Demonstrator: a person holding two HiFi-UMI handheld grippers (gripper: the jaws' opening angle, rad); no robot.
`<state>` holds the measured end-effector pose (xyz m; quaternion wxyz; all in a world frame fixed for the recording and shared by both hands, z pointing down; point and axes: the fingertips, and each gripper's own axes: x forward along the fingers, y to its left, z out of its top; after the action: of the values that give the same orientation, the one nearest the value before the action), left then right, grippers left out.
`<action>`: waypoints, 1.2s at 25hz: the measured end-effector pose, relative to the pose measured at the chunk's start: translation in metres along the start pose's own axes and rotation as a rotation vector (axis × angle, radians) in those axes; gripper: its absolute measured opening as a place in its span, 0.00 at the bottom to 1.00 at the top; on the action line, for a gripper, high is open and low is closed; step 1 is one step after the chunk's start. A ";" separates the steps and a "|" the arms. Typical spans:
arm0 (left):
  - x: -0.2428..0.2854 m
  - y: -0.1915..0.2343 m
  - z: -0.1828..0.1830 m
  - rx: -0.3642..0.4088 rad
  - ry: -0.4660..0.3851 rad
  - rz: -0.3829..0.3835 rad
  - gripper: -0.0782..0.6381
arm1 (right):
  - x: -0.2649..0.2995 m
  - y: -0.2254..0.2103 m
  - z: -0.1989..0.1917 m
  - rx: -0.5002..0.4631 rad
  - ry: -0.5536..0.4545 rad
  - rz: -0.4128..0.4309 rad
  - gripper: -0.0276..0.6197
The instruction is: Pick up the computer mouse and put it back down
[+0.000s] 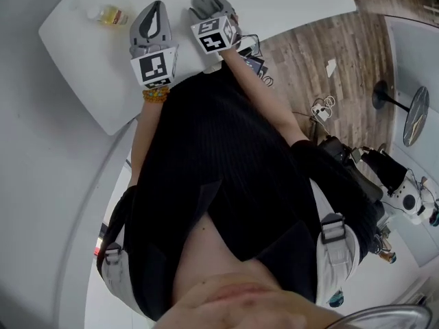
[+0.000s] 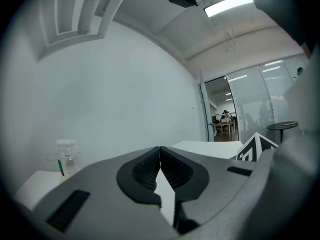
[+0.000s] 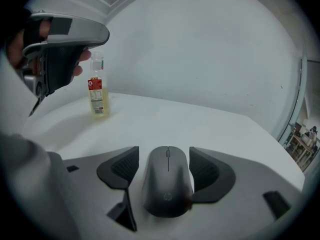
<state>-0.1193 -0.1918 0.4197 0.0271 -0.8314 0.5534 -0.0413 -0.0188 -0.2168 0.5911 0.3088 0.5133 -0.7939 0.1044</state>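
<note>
Mouse [image 3: 166, 184], dark grey, sits right up at the lens in the right gripper view, btwn the two jaws of the right gripper [image 3: 165, 156], on the white table [image 3: 210, 126]. Jaws stand wide, one each side of the mouse. A thin light strip shows btwn the left pad and the mouse. On the right side, can't tell if the pad touches it. Wheel end of the mouse points far, logo end near.

Far left of the mouse, well apart, a small bottle [image 3: 98, 94] w/ yellow liquid stands upright on the table. Left gripper [image 3: 60, 49] hangs above the table at the left, near the bottle, w/ fingers [image 3: 80, 64] wrapped on it.

Left gripper view: left gripper [image 2: 160, 156] has its jaws closed tip to tip, nothing btwn them. Bottle [image 2: 65, 156] is at far left; a doorway [image 2: 220, 116] is at far right.

Head view: both grippers are over the table [image 1: 75, 53], left gripper [image 1: 154, 19] beside right gripper [image 1: 209, 5], each w/ its marker cube [image 1: 154, 67] nearest the body. Bottle [image 1: 110, 14] lies left of them. Mouse is hidden under the right gripper. Black top [image 1: 206, 177] fills the middle; wood floor [image 1: 322, 53] is at right.
</note>
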 end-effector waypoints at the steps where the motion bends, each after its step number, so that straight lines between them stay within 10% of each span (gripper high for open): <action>1: 0.001 0.001 0.001 0.002 0.001 -0.004 0.13 | 0.000 0.002 0.003 0.001 0.000 0.000 0.48; 18: -0.004 -0.008 0.000 -0.006 0.012 -0.014 0.13 | -0.016 -0.005 0.010 -0.008 -0.040 -0.049 0.48; 30: -0.029 -0.016 -0.017 -0.101 0.043 0.055 0.13 | -0.082 -0.004 0.099 -0.036 -0.322 -0.068 0.48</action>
<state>-0.1177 -0.1585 0.4366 -0.0256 -0.8150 0.5780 -0.0305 -0.0294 -0.2045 0.4636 0.1899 0.5444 -0.8170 -0.0039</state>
